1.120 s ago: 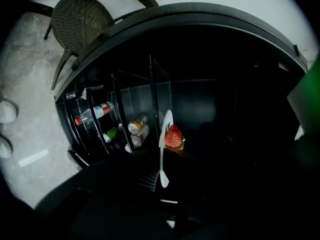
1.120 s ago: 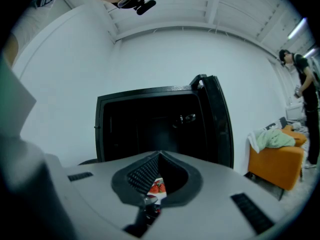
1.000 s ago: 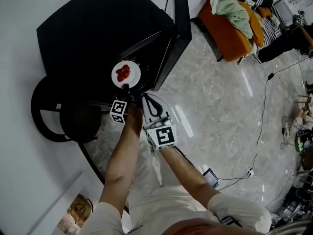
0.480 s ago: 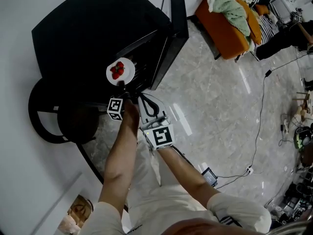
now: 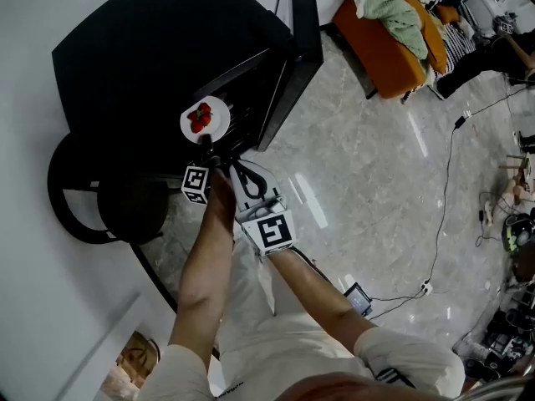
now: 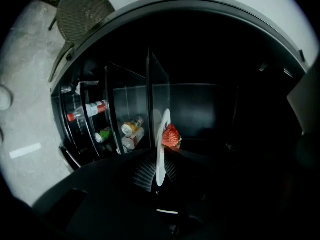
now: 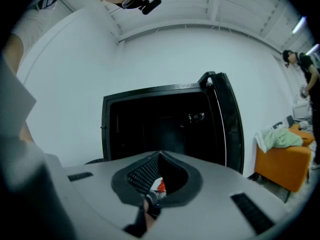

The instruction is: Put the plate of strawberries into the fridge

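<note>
Across the pale marble floor (image 5: pixel 376 182), I'm reading the scene from big to small. Black fridge (image 5: pixel 167 48) is standing against the white wall with its door (image 5: pixel 288 73) swung open. Orange sofa (image 5: pixel 384 44) is sitting well apart to the right, cloth heaped on it. Round black chair (image 5: pixel 84 190) is sitting just beside the fridge on the left.

Both arms are reaching forward side by side. Right gripper (image 5: pixel 234 165) is hovering just behind the plate, jaws closed tip to tip with nothing held between them. Left gripper (image 5: pixel 206 143) is pinching the near rim of the white plate (image 5: pixel 209 122); its jaws are opening, though the pads are pressing on the rim, which is sitting between them.

Plate is sitting at the fridge's open front, dark interior ahead of it (image 6: pixel 161 149). I can't tell whether it's resting on a shelf. Strawberries (image 5: pixel 200 117) are lying on it. Bottle (image 6: pixel 90 110) and cans (image 6: pixel 132 126) are lying in clear compartments to the left.
</note>
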Motion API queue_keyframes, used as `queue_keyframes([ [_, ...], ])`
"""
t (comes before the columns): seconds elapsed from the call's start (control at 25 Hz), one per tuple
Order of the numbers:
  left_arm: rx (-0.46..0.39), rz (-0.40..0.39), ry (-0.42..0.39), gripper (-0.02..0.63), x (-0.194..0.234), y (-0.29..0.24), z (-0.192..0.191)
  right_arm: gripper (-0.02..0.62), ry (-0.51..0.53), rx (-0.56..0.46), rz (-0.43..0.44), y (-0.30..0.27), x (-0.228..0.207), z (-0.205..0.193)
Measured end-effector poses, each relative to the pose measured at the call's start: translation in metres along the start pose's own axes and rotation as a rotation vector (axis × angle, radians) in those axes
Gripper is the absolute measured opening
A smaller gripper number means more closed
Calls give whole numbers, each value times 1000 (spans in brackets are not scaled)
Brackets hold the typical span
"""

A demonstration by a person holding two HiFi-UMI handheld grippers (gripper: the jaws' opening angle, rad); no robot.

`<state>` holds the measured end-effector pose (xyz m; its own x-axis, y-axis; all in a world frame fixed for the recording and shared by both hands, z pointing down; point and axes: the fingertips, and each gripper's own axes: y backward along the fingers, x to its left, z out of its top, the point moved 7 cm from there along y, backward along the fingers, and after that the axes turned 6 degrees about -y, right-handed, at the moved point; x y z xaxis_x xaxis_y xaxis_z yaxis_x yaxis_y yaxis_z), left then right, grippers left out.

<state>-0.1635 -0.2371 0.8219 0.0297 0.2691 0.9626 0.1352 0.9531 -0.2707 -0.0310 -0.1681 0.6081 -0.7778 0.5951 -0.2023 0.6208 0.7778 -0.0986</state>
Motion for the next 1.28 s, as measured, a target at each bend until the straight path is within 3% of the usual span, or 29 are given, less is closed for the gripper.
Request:
queue_keyframes([
  [0.16, 10, -28, -13, 66, -8, 2, 0, 12, 2, -9, 9, 0, 2, 5],
  [0.32, 17, 1, -8, 119, -6, 6, -3, 12, -18, 1, -6, 2, -4, 1],
  [0.6, 19, 13, -16, 135, 2, 17, -6, 12, -14, -6, -17, 4, -12, 2],
  [0.88, 27, -25, -27, 133, -8, 34, -8, 12, -11, -14, -14, 5, -12, 11],
  [1.08, 55, -65, -39, 76, -14, 47, -15, 12, -11, -18, -8, 4, -12, 14],
  [1.16, 45, -91, -12, 14, -16, 53, -15, 12, -18, -17, -9, 5, -11, 15],
  [1.28, 42, -149, 30, 2, -26, 63, -13, 12, -7, -10, -11, 10, -11, 15],
])
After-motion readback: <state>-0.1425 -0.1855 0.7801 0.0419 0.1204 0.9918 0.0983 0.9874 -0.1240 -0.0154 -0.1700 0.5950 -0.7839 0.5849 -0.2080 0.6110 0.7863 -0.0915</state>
